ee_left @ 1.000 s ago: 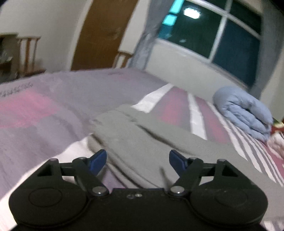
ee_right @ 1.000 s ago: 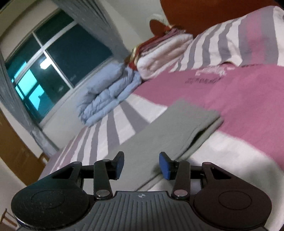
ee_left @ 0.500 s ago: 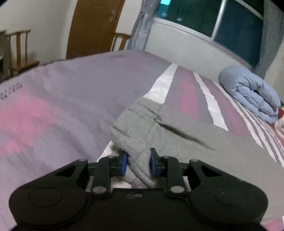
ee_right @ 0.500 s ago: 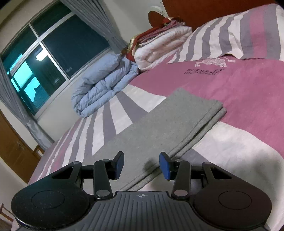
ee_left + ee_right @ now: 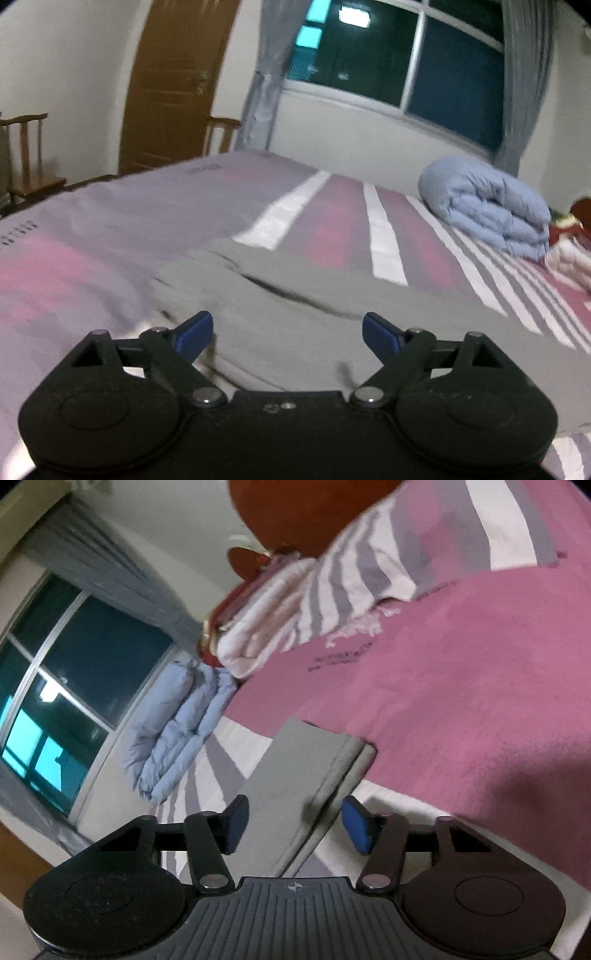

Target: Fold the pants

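Bed (image 5: pixel 147 206): we see a wide spread in pink, grey and white stripes, with a rolled blue quilt (image 5: pixel 487 206) near the window side and well apart from our work.
Pants (image 5: pixel 295 317): grey, soft knit, lying long and flat across the spread just ahead of both tools; in the right wrist view the pants (image 5: pixel 295 775) show layered edges at the far end, so we judge the legs are already laid one on the other.
Left gripper (image 5: pixel 287 334): blue pads spread wide, holding nothing, poised over the bunched, slightly creased end of the cloth.
Right gripper (image 5: pixel 293 825): pads parted too, empty, straddling the near edge of the leg stack.
Risk, uneven pinch: if we catch only the top layer, the lower leg would stay behind and the fold would skew.
Risk, drag: thick knit on a soft spread may ruck up if we pull instead of lifting.
Risk, crease: the dark wrinkle near the left tool could get folded in.
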Demonstrator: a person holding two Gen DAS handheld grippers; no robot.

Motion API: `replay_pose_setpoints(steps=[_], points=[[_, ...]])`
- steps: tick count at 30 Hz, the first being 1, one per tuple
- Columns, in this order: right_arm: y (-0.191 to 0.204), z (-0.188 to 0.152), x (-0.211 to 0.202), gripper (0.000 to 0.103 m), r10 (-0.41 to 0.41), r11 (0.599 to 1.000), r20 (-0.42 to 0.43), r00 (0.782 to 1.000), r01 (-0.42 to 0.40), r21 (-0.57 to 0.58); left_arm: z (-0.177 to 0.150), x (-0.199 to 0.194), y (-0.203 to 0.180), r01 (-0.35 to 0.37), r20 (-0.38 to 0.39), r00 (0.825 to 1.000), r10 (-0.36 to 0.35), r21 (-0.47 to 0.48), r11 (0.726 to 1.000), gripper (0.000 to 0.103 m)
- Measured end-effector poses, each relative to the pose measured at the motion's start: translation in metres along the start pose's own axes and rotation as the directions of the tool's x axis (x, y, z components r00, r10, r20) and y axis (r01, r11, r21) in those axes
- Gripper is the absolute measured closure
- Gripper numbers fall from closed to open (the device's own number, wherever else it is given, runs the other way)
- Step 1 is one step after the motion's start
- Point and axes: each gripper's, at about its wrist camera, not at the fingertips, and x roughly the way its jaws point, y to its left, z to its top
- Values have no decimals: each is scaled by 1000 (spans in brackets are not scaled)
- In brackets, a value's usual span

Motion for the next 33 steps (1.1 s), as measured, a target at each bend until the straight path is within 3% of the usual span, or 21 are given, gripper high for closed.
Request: replay_pose_setpoints(steps=[3,7,9,10,13,15,16,18,20,22,25,27,30,32,33], points=[[-11,7,17,48,-16,996,-30,999,18,86,-22,17,-6,-15,-54,998,14,-8,1000,19],[-5,27,42,49,-36,997,-74,997,41,64,-33,28,-10,-22,-83,996,28,73,997,9],[-5,35,55,92,-48,997,-114,992,55,56,-34,29,-10,-23,-84,996,30,83,996,9],[-5,40,56,91,-35,998,-118,992,42,53,-34,29,-10,-22,-84,996,29,81,996,9],[28,50,26,91,106,985,-30,994,-109,-130,-36,28,-9,-26,-82,996,34,89,996,9],[38,49,5,91,197,959,21,980,-188,-212,-37,27,-8,-24,-81,996,31,88,996,9],[34,48,2,91,188,960,31,982,-177,-215,-38,26,-8,-24,-82,996,31,89,996,8],[7,44,21,91,83,981,3,997,-82,-173,-39,27,-12,-25,-84,996,33,99,995,7],[-29,35,54,91,-42,998,-124,991,35,-59,-38,28,-14,-29,-86,996,38,107,994,7],[-33,37,44,86,1,1000,-98,995,-2,-18,-38,25,-12,-27,-86,996,35,99,995,7],[-16,36,8,48,-66,993,54,996,71,-91,-34,14,-9,-38,-60,997,44,94,995,13],[-2,33,-11,46,-62,986,119,991,80,-149,-24,2,-8,-73,-10,997,74,104,992,13],[35,13,-13,45,-31,941,90,995,60,-335,4,-7,-20,-81,72,995,71,144,986,13],[62,-1,-8,40,-12,897,90,996,51,-439,25,-3,-40,-25,91,996,7,189,982,11],[74,-8,-2,40,-3,880,86,996,44,-474,34,6,-53,21,65,997,-36,227,974,9]])
